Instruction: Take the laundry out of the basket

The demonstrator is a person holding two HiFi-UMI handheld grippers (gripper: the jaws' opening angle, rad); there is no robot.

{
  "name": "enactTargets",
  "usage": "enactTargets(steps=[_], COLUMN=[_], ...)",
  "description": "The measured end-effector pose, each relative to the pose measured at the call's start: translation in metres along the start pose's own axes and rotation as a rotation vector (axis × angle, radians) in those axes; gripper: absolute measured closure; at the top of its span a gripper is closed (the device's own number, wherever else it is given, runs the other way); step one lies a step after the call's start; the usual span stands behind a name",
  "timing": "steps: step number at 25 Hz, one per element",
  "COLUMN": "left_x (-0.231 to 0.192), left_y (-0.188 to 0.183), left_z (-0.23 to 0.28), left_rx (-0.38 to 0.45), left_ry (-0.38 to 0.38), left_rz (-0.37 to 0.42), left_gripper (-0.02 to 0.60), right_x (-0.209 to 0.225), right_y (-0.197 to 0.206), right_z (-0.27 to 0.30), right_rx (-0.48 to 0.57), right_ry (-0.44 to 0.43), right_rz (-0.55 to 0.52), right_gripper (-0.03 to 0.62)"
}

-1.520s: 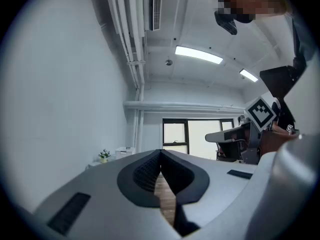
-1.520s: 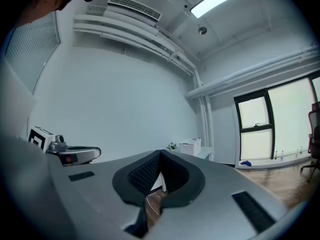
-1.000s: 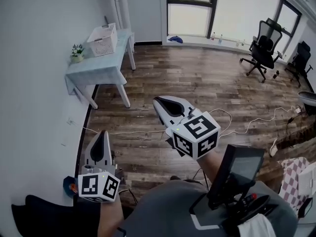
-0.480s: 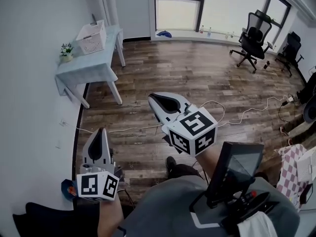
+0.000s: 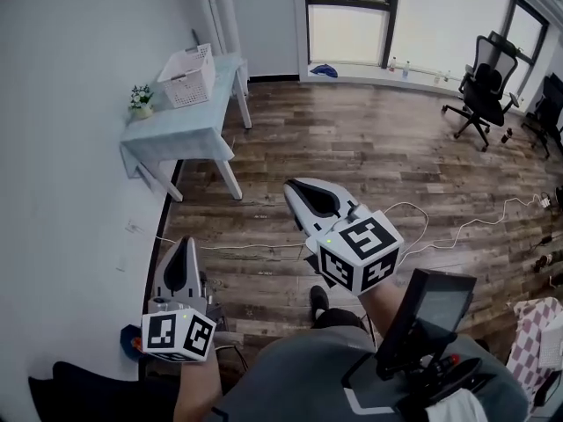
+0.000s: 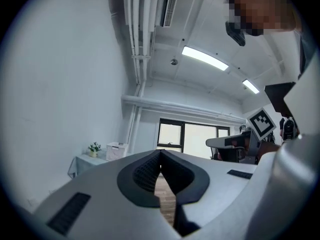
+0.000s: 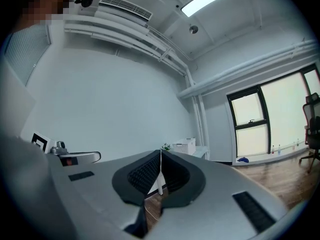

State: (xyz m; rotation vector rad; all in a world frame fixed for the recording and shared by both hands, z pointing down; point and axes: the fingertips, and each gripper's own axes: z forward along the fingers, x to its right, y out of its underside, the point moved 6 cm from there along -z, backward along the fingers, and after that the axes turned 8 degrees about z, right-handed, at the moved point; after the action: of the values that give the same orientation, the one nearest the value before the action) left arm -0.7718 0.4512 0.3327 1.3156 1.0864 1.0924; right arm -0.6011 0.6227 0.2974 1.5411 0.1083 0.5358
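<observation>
A white slatted laundry basket (image 5: pixel 188 76) stands on a pale blue table (image 5: pixel 180 123) against the left wall, far ahead of me. It also shows small in the left gripper view as the basket (image 6: pixel 116 150) and in the right gripper view as the basket (image 7: pixel 185 145). What lies inside it is hidden. My left gripper (image 5: pixel 183 251) is low at the left, held level, jaws shut with nothing between them. My right gripper (image 5: pixel 301 190) is higher and further forward, also shut and empty. Both are well short of the table.
A small potted plant (image 5: pixel 139 98) sits on the table beside the basket. Wood floor lies between me and the table, with a white cable (image 5: pixel 264 244) across it. Office chairs (image 5: pixel 482 90) stand at the far right by the windows. A checked cloth (image 5: pixel 537 334) is at the right edge.
The view has shifted: the table and basket first drifted left, then came back right and a little lower. Both grippers stay shut and keep their places in the picture.
</observation>
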Motion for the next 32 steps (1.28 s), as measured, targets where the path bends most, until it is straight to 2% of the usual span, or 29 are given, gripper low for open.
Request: enactTargets(steps=[11,19,25,32], left_x=[0.018,0.023,0.002,-0.056], left_y=[-0.005,0.0,0.002,0.009], left_z=[0.141,0.201,0.235,0.29], left_rx=[-0.031,-0.104,-0.123,-0.091], left_ry=[-0.01,-0.028,-0.043,-0.043], left_rz=[0.016,0.061,0.066,0.033], left_gripper=[0.572,0.572,0.572,0.572], right_x=[0.114,0.17,0.189,0.196], right_y=[-0.039,-0.037,-0.034,-0.046], right_z=[0.057,0.093,0.135,0.212], right_rx=[-0.014,-0.035,-0.062,-0.082], right_ry=[-0.074,-0.111,-0.131,-0.134], right_rz=[0.008,0.044,0.066,0.013], right_gripper=[0.577,0.577,0.577,0.577])
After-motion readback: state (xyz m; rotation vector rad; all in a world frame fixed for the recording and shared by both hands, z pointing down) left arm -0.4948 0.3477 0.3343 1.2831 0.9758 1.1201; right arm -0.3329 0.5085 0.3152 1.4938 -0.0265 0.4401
